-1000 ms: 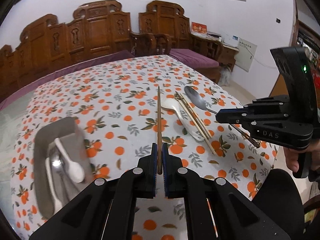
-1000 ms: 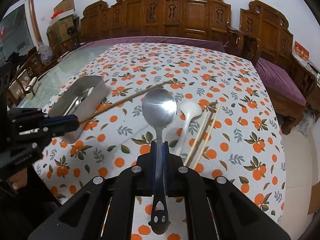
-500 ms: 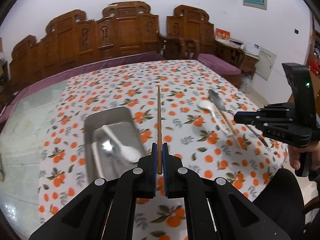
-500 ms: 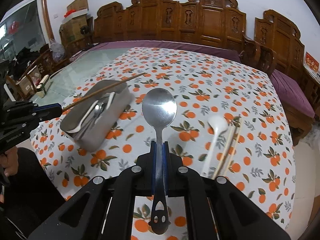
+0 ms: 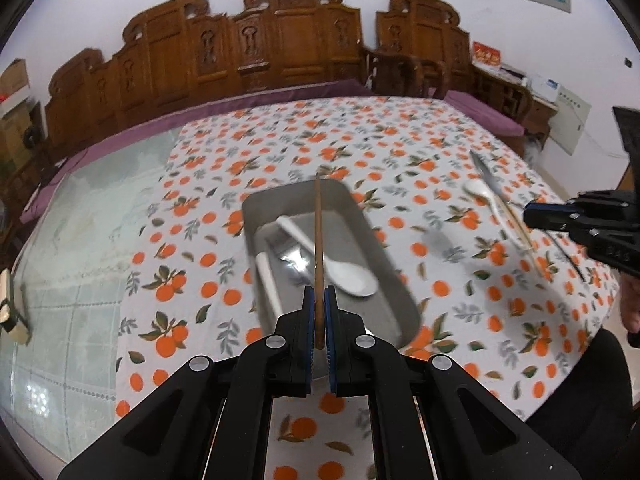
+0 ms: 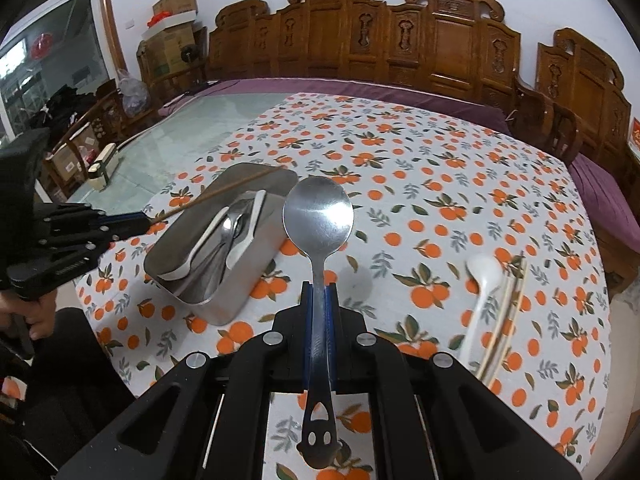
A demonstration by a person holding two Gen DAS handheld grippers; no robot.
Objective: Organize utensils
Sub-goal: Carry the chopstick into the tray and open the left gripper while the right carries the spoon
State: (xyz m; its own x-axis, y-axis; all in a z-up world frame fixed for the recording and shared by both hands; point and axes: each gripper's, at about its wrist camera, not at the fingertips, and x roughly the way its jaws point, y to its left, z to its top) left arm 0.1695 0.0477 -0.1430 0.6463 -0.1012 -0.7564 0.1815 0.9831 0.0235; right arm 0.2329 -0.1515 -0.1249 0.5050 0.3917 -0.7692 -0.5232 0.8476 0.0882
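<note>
My left gripper is shut on a brown chopstick and holds it lengthwise over the metal tray. The tray holds white spoons and metal cutlery. My right gripper is shut on the handle of a metal spoon, held above the cloth to the right of the tray. The left gripper and its chopstick show in the right wrist view. A white spoon and pale chopsticks lie on the cloth at the right.
The table has an orange-print cloth and a bare glass part at the left. Carved wooden chairs stand behind it. The right gripper shows at the right edge of the left wrist view.
My left gripper has swung left with the chopstick, so the tray now sits straight under it. My right gripper has moved left with the spoon, closer to the tray.
</note>
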